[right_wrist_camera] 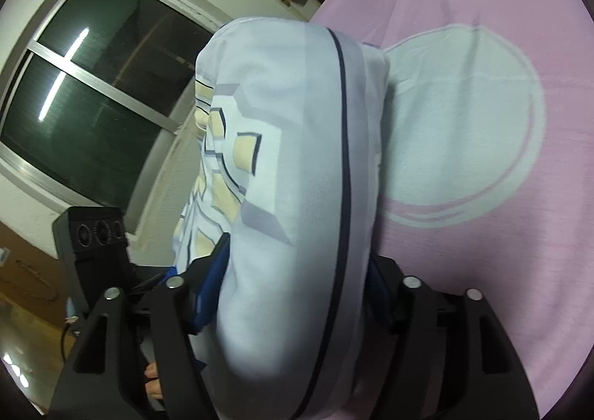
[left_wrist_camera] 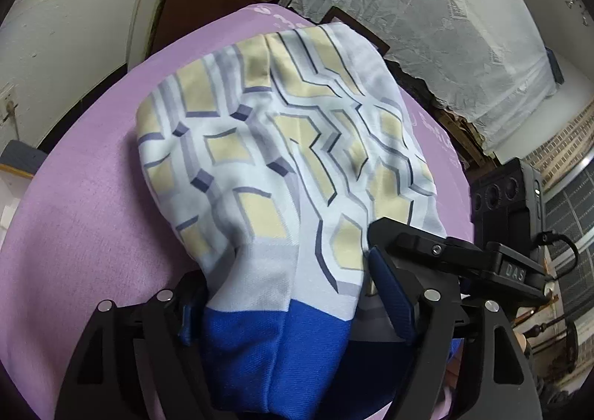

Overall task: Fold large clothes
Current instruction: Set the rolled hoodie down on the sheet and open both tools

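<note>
A large garment (left_wrist_camera: 282,145), pale blue with yellow hexagon shapes and a deep blue band, is bunched up over a lilac bed sheet (left_wrist_camera: 92,216). My left gripper (left_wrist_camera: 286,294) is shut on its blue-banded edge, and thick folds fill the gap between the blue pads. The black body of the other gripper (left_wrist_camera: 464,260) presses against the cloth close on the right. In the right wrist view, my right gripper (right_wrist_camera: 297,264) is shut on a rounded fold of the same garment (right_wrist_camera: 289,123), lifted above the sheet (right_wrist_camera: 482,271). The cloth hides both sets of fingertips.
The sheet carries a pale round print (right_wrist_camera: 464,130). A dark window (right_wrist_camera: 92,86) sits in a white wall to the left. A lace-draped surface (left_wrist_camera: 445,30) and a brick wall (left_wrist_camera: 564,145) lie past the bed. The left gripper's camera housing (right_wrist_camera: 92,234) is close by.
</note>
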`<state>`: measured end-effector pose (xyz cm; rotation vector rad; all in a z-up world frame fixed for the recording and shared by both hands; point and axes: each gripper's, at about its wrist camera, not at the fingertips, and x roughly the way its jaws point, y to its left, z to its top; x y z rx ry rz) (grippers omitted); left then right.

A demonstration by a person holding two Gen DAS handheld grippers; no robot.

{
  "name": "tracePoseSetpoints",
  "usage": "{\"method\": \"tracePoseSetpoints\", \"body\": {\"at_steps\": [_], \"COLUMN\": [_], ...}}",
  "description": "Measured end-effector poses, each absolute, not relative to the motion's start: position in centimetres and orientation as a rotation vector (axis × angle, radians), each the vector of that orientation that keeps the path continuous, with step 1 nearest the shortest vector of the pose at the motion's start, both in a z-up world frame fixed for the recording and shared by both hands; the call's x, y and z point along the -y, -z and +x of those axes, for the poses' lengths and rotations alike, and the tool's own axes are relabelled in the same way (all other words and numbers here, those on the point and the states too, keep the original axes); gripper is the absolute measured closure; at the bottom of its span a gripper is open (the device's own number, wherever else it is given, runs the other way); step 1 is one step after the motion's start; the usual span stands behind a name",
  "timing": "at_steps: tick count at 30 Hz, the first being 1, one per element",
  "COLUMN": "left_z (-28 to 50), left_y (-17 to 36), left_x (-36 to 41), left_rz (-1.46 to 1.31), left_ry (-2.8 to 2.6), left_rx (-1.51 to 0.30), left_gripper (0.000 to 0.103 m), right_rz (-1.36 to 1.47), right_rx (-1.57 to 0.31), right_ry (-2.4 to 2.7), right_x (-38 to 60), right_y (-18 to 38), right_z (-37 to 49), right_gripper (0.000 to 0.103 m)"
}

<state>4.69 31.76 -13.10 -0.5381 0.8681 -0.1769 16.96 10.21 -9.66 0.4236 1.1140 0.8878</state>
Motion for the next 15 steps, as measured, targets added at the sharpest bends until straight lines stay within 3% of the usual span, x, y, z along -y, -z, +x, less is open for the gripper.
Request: {"method": "tracePoseSetpoints", "body": {"at_steps": [2,7,15], "left_z": [4.0,-0.1,-5.1], "left_y": [12.5,8.9,5.8], "left_x": [-31.2,-27.7,-23.9], "left_rz": [-0.501,-0.252,-0.129], "left_ry": [0.119,-0.074,-0.141], "left_rx": [-0.867,-0.786,-0.678], "left_gripper": [0.02,0.017,0.011], "right_rz": [0.361,0.158,0.035], "right_rx": [-1.091,-0.896,-0.669], "right_ry": [-0.831,-0.754,-0.711], "right_x": [-10.2,-8.6,-7.1], "right_y": [8.8,4.1,-0.8], "right_z": [15.9,11.2,4.0], "right_gripper": [0.027,0.026,0.025]}}
